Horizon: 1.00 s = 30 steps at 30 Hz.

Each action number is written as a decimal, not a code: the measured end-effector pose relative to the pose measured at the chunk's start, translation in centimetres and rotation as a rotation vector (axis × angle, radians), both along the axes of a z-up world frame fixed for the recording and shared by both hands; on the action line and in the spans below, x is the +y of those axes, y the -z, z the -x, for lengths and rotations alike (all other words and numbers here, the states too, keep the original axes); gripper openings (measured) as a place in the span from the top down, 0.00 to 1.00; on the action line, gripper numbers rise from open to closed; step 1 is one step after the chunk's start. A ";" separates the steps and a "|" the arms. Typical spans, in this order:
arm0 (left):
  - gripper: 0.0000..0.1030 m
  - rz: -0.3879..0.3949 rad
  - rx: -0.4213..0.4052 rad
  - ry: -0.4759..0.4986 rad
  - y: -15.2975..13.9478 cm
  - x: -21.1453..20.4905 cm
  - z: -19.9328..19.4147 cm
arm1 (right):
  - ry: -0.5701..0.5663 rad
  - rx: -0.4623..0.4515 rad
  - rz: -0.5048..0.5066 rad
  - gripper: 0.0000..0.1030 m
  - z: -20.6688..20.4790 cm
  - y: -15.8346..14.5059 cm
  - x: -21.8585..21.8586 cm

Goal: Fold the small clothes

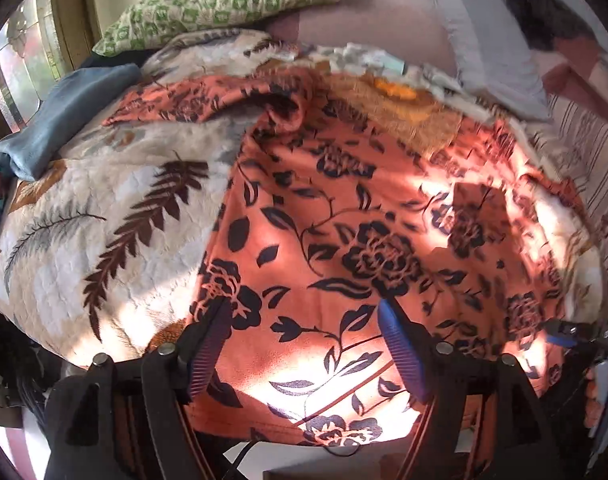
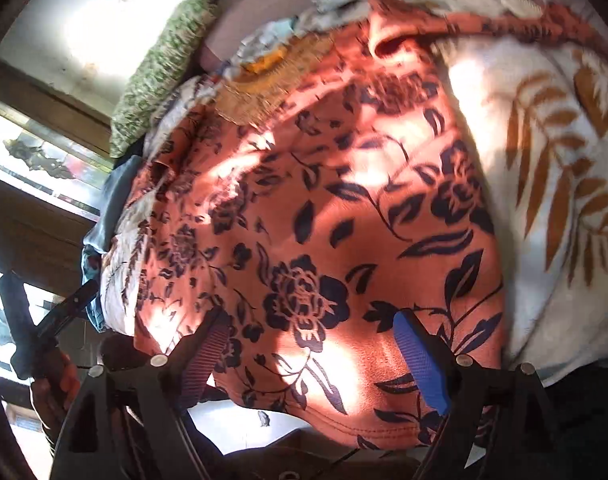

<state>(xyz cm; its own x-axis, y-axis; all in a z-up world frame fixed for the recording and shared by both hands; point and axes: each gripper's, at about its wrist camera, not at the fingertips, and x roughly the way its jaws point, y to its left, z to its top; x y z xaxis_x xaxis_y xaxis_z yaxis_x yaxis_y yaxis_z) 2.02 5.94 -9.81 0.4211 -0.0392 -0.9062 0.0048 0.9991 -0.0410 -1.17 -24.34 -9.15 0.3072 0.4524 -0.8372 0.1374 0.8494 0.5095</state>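
Covering the bed, a cream leaf-print blanket (image 1: 84, 216) carries the orange garment with dark flowers (image 1: 343, 220), spread flat near its front edge; a green pillow (image 1: 224, 4) lies far behind. Left tool (image 1: 304, 344) and right tool (image 2: 315, 356) both hover wide apart, holding nothing.

Floral garment (image 1: 343, 208): soft matt cloth. Leaf-print blanket (image 1: 104, 208): plush, quilted fleece. Gripper pads (image 1: 403, 352): ribbed blue rubber-like surface.
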 end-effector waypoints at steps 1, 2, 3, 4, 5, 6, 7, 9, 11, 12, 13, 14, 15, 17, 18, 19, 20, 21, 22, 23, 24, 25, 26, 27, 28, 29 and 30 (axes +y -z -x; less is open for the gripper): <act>0.23 -0.065 0.103 0.019 2.7 -0.8 -0.7 | 0.032 0.084 -0.019 0.18 -0.3 1.8 -0.4; 0.21 -0.123 0.195 0.025 4.9 -1.2 -1.2 | 0.060 0.101 -0.059 0.21 -0.5 2.3 -1.0; 0.20 -0.119 0.137 0.018 4.4 -1.2 -0.7 | 0.076 0.076 -0.099 0.22 -0.5 1.5 -1.7; 0.20 -0.105 0.098 0.012 3.3 -1.2 -0.5 | 0.091 0.026 -0.122 0.22 -0.6 0.1 -2.7; 0.20 -0.089 0.079 0.016 2.2 -1.4 -0.6 | 0.118 -0.036 -0.124 0.22 -0.7 -1.8 -3.9; 0.20 -0.074 0.043 0.018 0.8 -1.6 -0.7 | 0.153 -0.099 -0.120 0.22 -1.0 -3.7 -5.5; 0.20 -0.068 -0.009 0.019 -0.6 -1.8 -0.8 | 0.205 -0.160 -0.124 0.22 -1.3 -5.4 -7.5; 0.20 -0.081 -0.098 0.023 -2.7 -2.3 -1.1 | 0.333 -0.253 -0.131 0.22 -2.4 -7.9 -12.1; 0.20 -0.086 -0.124 0.024 -3.6 -2.4 -1.9 | 0.496 -0.280 -0.141 0.22 -4.2 -8.3 -17.3; 0.20 -0.079 -0.125 0.021 -3.6 -2.4 -2.2 | 0.579 -0.278 -0.166 0.22 -5.5 -7.8 -20.3; 0.20 -0.072 -0.121 0.014 -3.6 -2.3 -2.5 | 0.655 -0.277 -0.190 0.22 -6.6 -7.0 -22.9; 0.20 -0.065 -0.116 0.005 -3.4 -2.1 -2.7 | 0.725 -0.268 -0.209 0.22 -7.7 -6.2 -25.5; 0.20 -0.058 -0.113 -0.003 -3.4 -1.9 -2.8 | 0.792 -0.246 -0.219 0.22 -8.7 -5.2 -28.0; 0.20 -0.054 -0.115 -0.026 -3.0 -1.5 -2.9 | 0.907 -0.203 -0.230 0.22 -10.1 -3.0 -31.7; 0.20 -0.052 -0.116 -0.040 -2.9 -1.0 -3.1 | 0.939 -0.195 -0.236 0.24 -10.7 -2.0 -33.0; 0.20 -0.044 -0.116 -0.054 -2.7 -0.6 -3.2 | 0.964 -0.184 -0.241 0.25 -11.1 -1.1 -34.1; 0.20 -0.033 -0.115 -0.067 -2.6 -0.2 -3.3 | 0.980 -0.176 -0.247 0.29 -11.6 -0.5 -34.8; 0.20 -0.022 -0.115 -0.080 -2.4 0.2 -3.5 | 0.986 -0.169 -0.247 0.38 -12.2 0.1 -35.3; 0.20 -0.014 -0.117 -0.089 -2.2 0.6 -3.6 | 0.980 -0.158 -0.235 0.47 -12.8 0.4 -35.6; 0.20 -0.008 -0.120 -0.096 -2.2 0.9 -3.8 | 0.962 -0.136 -0.211 0.76 -13.3 1.0 -35.6; 0.20 -0.007 -0.124 -0.102 -2.1 1.2 -3.9 | 0.941 -0.114 -0.175 0.92 -13.9 1.1 -35.4; 0.20 -0.006 -0.130 -0.107 -2.1 1.5 -4.0 | 0.919 -0.122 -0.113 0.93 -14.3 0.3 -34.9; 0.20 0.001 -0.140 -0.109 -2.1 1.8 -4.0 | 0.883 -0.150 -0.032 0.94 -14.8 -1.1 -34.0; 0.20 0.009 -0.151 -0.113 -2.1 2.1 -3.9 | 0.830 -0.183 0.049 0.94 -15.4 -2.7 -32.9; 0.20 0.018 -0.160 -0.117 -2.1 2.4 -3.8 | 0.773 -0.219 0.104 0.94 -16.2 -4.6 -31.4; 0.20 0.031 -0.166 -0.124 -2.1 2.8 -3.7 | 0.725 -0.256 0.132 0.94 -16.9 -6.5 -29.9; 0.20 0.047 -0.170 -0.132 -2.1 3.2 -3.7 | 0.679 -0.297 0.143 0.94 -17.7 -8.6 -28.2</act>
<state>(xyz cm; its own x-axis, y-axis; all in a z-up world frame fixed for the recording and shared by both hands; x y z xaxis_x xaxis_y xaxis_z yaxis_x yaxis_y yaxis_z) 5.67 9.10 -7.69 0.5721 -0.0141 -0.8200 -0.1154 0.9885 -0.0975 16.48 -52.51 -0.53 0.7017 -0.0238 -0.7121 0.5284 0.6877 0.4978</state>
